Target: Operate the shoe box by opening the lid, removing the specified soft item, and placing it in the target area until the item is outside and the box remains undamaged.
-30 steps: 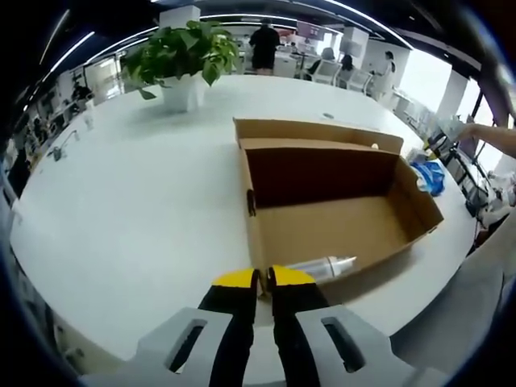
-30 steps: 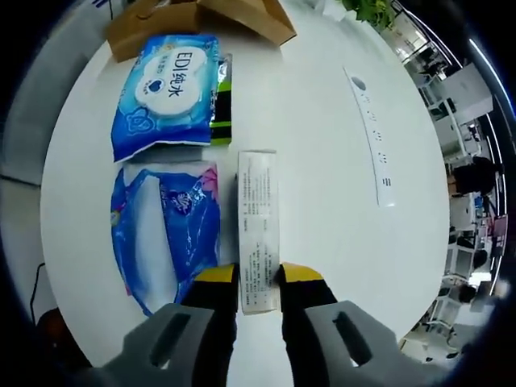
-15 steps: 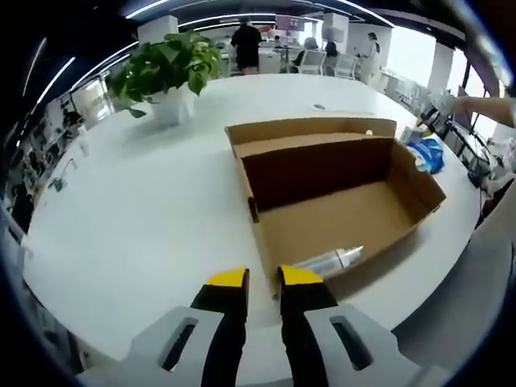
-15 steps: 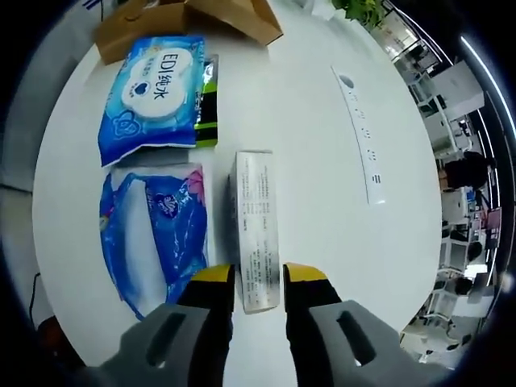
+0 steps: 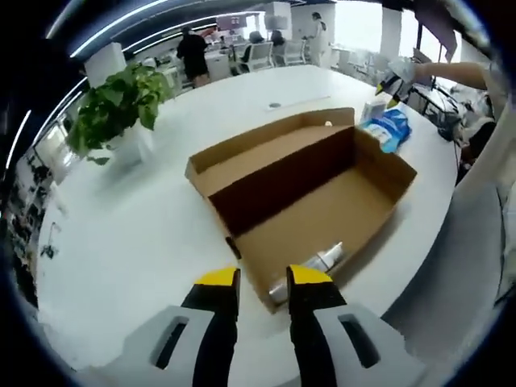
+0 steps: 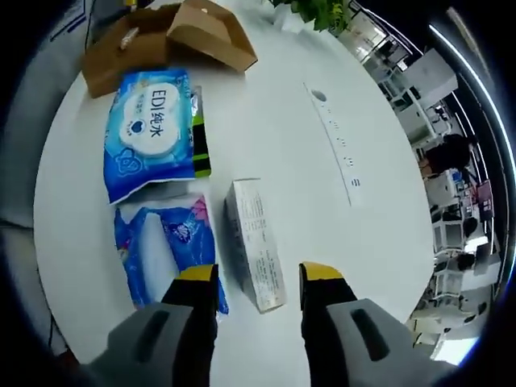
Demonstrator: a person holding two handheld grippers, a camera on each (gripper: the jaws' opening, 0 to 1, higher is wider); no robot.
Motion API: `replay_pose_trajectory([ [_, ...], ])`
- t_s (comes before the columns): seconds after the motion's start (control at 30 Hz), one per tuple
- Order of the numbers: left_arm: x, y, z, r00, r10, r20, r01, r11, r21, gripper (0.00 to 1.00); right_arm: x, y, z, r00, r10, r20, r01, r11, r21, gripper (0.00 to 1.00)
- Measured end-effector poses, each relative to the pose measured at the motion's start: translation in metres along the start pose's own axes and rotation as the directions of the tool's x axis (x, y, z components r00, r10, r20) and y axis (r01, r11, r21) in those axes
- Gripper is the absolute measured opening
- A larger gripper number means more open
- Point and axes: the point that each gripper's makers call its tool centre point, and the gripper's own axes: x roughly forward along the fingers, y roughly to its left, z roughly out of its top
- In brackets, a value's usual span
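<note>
While the shoe box [image 5: 310, 193] sits open on the white tabletop [image 5: 145, 218], the left tongs [image 5: 264, 276] hover at its near corner, jaws a little apart and holding nothing. In the left gripper view, a potted plant [image 5: 117, 109] stands well off to the left of the box, the lid folds back on the far side, and a clear bottle [image 5: 310, 266] lies on the box floor against the near wall, just ahead of the tongs. Beyond the box's far right corner a blue pack shows small beside a white carton.

In the right gripper view, going left to right, a blue wet-wipe pack [image 6: 149, 129] lies next to a thin green-and-black packet [image 6: 200, 145]; below them is a blue crinkled pouch [image 6: 165, 250], then a white carton [image 6: 256, 242] on its side, and further right a long white strip [image 6: 334, 141]. The right tongs [image 6: 258, 276] stand wide open around the carton's near end, gripping nothing; whether the pads touch it cannot be told.

The lid step looks done and the soft packs already lie outside, so the removal seems finished or nearly so. Which soft item is the specified one is unclear. The next move probably calls for lifting both tongs clear without knocking the cardboard walls.

The bottle's near end is hidden by the box wall, and the carton's print is too small to read.
</note>
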Motion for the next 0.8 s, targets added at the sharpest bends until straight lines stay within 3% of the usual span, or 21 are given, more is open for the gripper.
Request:
replay_pose_trajectory([
  [0.27, 0.015, -0.016, 0.011, 0.992, -0.099, -0.079, 0.112, 0.978, 0.174, 0.31, -0.023, 0.009, 0.012, 0.993, -0.041, 0.107, 0.025, 0.988, 0.151, 0.49],
  [0.4, 0.024, -0.021, 0.015, 0.984, -0.140, -0.110, 0.162, 0.961, 0.223, 0.32, -0.037, 0.014, 0.020, 0.982, -0.070, 0.177, 0.022, 0.964, 0.263, 0.55],
  [0.57, 0.038, -0.030, 0.013, 0.961, -0.202, -0.190, 0.253, 0.919, 0.301, 0.34, -0.053, 0.027, 0.029, 0.972, -0.086, 0.219, 0.019, 0.956, 0.292, 0.61],
  [0.7, 0.048, -0.036, 0.017, 0.946, -0.236, -0.220, 0.301, 0.894, 0.332, 0.36, -0.064, 0.041, 0.040, 0.958, -0.103, 0.268, 0.013, 0.947, 0.320, 0.65],
  [0.8, 0.055, -0.041, 0.015, 0.926, -0.269, -0.264, 0.354, 0.862, 0.362, 0.36, -0.070, 0.051, 0.048, 0.944, -0.114, 0.310, -0.004, 0.934, 0.356, 0.67],
])
